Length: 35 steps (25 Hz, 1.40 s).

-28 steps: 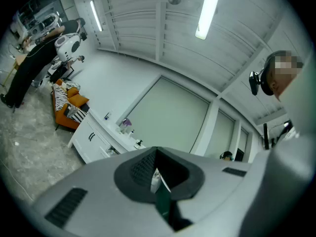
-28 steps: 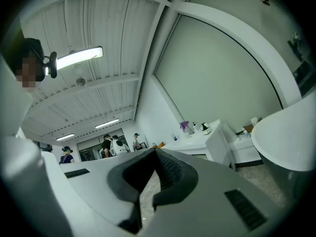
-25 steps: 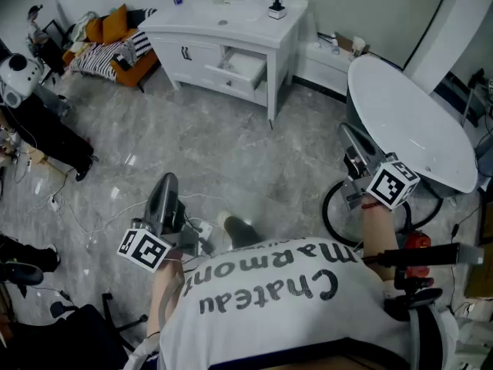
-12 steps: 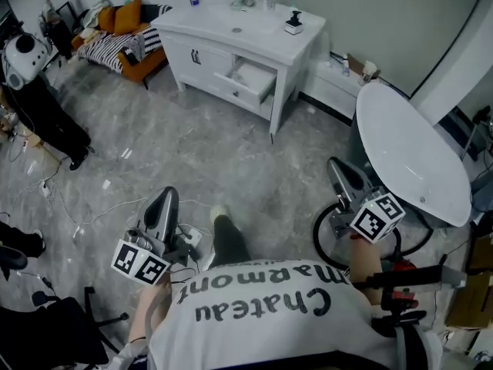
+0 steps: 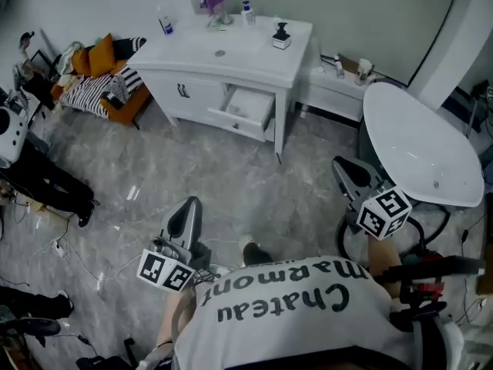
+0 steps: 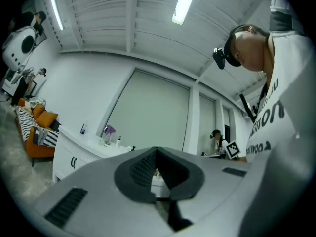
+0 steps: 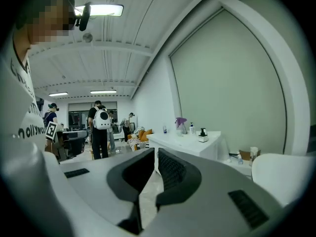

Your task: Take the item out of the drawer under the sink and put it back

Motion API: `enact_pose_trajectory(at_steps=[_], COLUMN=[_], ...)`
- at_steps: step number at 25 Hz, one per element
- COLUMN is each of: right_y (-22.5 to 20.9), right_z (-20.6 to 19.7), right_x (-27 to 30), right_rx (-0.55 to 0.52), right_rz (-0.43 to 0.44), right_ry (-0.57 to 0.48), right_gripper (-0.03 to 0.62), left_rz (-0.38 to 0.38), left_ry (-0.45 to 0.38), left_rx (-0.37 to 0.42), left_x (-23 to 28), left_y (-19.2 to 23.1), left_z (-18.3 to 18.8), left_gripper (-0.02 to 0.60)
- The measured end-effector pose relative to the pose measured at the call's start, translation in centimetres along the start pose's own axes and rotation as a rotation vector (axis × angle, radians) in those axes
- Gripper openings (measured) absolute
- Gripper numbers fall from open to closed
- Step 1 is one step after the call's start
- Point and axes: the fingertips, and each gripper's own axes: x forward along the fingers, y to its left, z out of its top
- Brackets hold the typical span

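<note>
White drawer (image 5: pixel 245 108) under the sink (image 5: pixel 220 52) stands open well away, item not visible, left hand-held gripper (image 5: pixel 185 218) and right hand-held gripper (image 5: pixel 350 177) both closed empty, right could clip the round tabletop (image 5: pixel 420 149) edge walking over.

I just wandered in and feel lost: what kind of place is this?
Probably a staged bathroom corner inside a large workshop or lab, not a home: a white sink cabinet and what looks like a white oval tub share a grey floor with an orange sofa and loose cables.
</note>
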Motion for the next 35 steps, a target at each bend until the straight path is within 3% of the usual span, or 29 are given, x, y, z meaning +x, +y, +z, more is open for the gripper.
enact_pose_trajectory(at_steps=[9,15,29,35], right_y=[0.9,3.1,2.5,1.1], right_z=[4.4,4.1,-0.5,-2.9], right_x=[15.1,21.4,27.8,33.2], right_rx=[0.001,-0.009,0.083,0.099], right_rz=[0.022,0.075,0.100,0.143], right_ry=[-0.029,-0.005,0.092,0.145], right_gripper=[0.014,0.014,0.014,0.014], left_rz=[0.013,0.049,0.087,0.184], left_ry=[0.038,0.016,0.108,0.117], left_rx=[0.121,0.076,0.013,-0.029], left_x=[6.1,6.2,6.6,6.8], left_y=[12.3,18.3,20.6,23.5], left_z=[5.3,6.0,3.3,2.1], left_gripper=[0.008,0.008,0.008,0.008])
